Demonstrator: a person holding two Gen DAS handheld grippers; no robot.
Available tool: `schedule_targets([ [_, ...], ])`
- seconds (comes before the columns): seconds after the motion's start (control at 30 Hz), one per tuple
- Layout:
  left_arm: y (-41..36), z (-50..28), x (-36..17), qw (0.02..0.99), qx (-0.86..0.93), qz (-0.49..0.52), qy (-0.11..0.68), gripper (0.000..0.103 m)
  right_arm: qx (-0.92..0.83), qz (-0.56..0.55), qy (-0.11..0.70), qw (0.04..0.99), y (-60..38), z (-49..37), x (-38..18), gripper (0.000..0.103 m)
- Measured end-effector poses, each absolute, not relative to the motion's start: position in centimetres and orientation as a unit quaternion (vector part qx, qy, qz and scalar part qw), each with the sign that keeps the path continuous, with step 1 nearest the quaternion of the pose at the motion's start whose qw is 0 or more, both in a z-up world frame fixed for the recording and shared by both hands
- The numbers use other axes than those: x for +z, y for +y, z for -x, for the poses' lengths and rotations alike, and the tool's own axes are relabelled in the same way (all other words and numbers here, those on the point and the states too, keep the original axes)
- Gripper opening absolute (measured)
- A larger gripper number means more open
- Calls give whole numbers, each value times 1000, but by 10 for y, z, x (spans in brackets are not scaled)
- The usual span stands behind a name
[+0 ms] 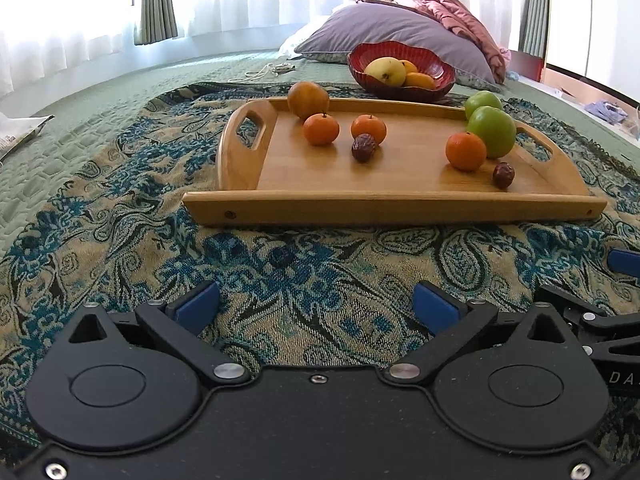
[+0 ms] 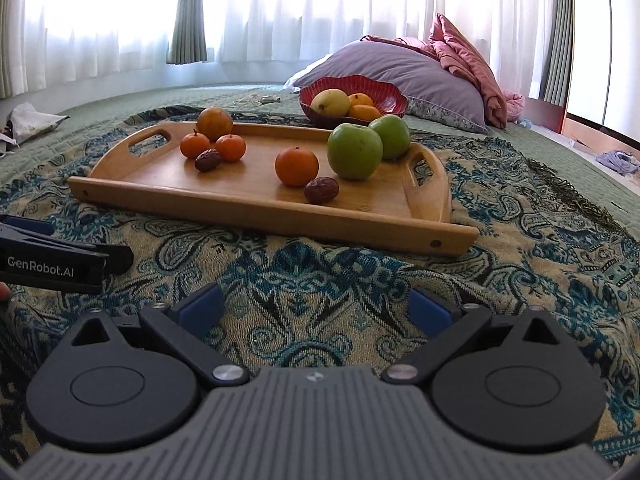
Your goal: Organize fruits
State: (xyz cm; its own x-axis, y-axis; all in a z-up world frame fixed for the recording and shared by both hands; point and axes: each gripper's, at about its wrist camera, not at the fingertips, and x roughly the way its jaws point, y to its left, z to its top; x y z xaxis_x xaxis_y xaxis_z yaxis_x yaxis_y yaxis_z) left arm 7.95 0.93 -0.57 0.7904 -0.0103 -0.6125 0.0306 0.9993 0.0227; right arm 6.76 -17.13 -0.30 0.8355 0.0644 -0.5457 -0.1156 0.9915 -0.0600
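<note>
A wooden tray (image 1: 392, 204) (image 2: 256, 216) lies on a patterned cloth on the bed. On it are three small oranges (image 1: 466, 151) (image 2: 297, 167), two green apples (image 1: 492, 131) (image 2: 355, 151), two dark dates (image 1: 503, 175) (image 2: 321, 190) and a larger brownish orange (image 1: 308, 100) (image 2: 215, 123) at its far left corner. Behind the tray a red bowl (image 1: 440, 74) (image 2: 394, 102) holds a yellow pear and oranges. My left gripper (image 1: 316, 310) is open and empty over the cloth, short of the tray. My right gripper (image 2: 316, 310) is open and empty, also short of the tray.
A purple pillow (image 1: 400, 28) (image 2: 400, 68) and a pink blanket (image 2: 468, 60) lie behind the bowl. A cord (image 1: 260, 70) lies on the green bedspread. A bag (image 2: 32, 120) lies at the far left. The left gripper's body (image 2: 56, 264) shows at the right wrist view's left edge.
</note>
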Motion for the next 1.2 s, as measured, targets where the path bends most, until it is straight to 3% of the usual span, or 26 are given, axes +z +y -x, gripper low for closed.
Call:
schedule_targets([
  [1.2,10,-77,-9,947,-9,-8,320,103,49,26,296,953,-175,-74,-9,103],
])
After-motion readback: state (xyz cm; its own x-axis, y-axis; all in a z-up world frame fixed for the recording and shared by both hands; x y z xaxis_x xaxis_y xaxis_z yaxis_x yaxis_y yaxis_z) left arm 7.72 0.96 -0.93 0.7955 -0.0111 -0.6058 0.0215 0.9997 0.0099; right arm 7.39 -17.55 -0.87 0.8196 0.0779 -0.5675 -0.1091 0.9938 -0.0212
